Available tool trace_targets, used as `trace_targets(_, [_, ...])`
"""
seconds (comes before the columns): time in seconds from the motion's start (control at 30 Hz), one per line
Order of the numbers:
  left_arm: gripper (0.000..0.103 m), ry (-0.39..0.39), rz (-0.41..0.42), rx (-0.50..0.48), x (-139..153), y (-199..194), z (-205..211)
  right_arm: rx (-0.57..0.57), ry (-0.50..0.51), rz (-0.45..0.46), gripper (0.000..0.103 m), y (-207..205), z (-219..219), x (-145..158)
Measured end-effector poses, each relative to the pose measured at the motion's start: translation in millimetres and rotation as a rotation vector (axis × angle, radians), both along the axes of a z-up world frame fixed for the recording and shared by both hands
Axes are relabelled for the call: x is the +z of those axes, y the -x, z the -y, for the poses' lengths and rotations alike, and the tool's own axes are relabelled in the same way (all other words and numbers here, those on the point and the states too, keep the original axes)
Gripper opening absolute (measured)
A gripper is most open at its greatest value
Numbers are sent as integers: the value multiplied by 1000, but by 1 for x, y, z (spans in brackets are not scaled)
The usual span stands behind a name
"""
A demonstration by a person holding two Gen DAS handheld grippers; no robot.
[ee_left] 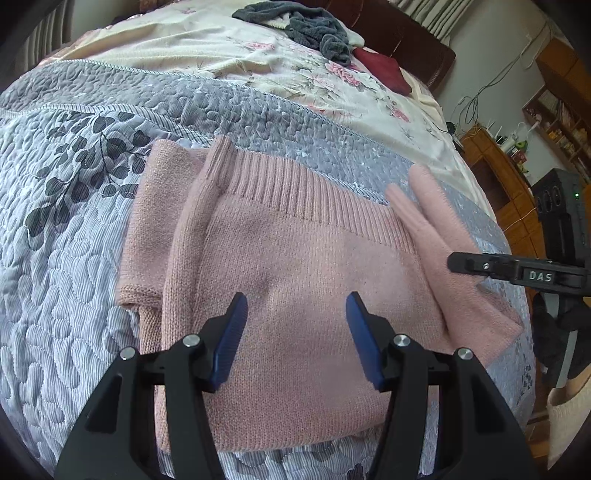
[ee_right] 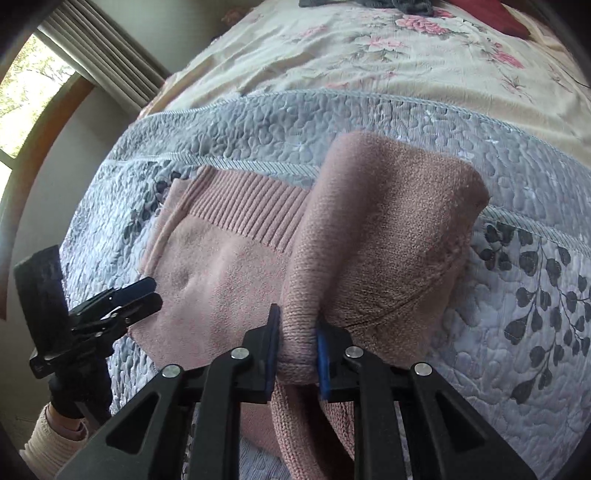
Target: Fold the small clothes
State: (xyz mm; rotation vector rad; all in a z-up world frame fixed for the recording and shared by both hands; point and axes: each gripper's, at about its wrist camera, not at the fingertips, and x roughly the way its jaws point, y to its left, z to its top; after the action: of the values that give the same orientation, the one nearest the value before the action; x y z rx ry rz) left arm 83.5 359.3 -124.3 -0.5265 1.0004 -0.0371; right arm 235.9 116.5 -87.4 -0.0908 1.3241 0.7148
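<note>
A pink sweater (ee_left: pixel 295 280) lies on the bed's grey quilt (ee_left: pixel 66 258). The left claw (ee_left: pixel 295 325) hovers wide open above it; the right claw (ee_right: pixel 297 332) pinches a lifted fold of the sweater.

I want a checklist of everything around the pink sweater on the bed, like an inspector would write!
Surface: a bed with a grey-blue quilt; a cream floral sheet beyond it.
Job's things: one pink sweater lying on the quilt, one part lifted and bunched.
Clutter: a dark grey garment and a dark red cloth at the far end of the bed.
Grippers: left gripper open, above the sweater; right gripper shut on a fold of the sweater.
Cables: thin wires running down the wall.
Surroundings: wooden furniture, shelves, a window with a curtain.
</note>
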Motion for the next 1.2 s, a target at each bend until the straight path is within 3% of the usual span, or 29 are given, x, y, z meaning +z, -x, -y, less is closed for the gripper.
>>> trace_targets(0.17, [55,13,8,-10,1,3,1,-27,0,-61,20,-4,-7,-22])
trace_targets(0.27, [55,37,15,-15,4,3,3,-39,-77,-153,41,-8,-5,-28])
trace_targets(0.43, [56,111,23,-31,8,-3,13,-72,-156,-219,43,-10,8,-19])
trace_targets(0.6, [60,217,36,-71,13,-21,35,-122,-230,-191,48,-12,43,11])
trace_targets(0.73, [65,286,33,-106,12,-44,59,-170,-175,-107,49,-9,82,20])
trace_targets(0.93, [65,416,-45,-104,-15,-78,85,-247,-164,-131,49,6,137,-7])
trace_targets(1.2, [64,476,-115,-81,-44,-99,101,-276,-206,-159,49,20,164,-34])
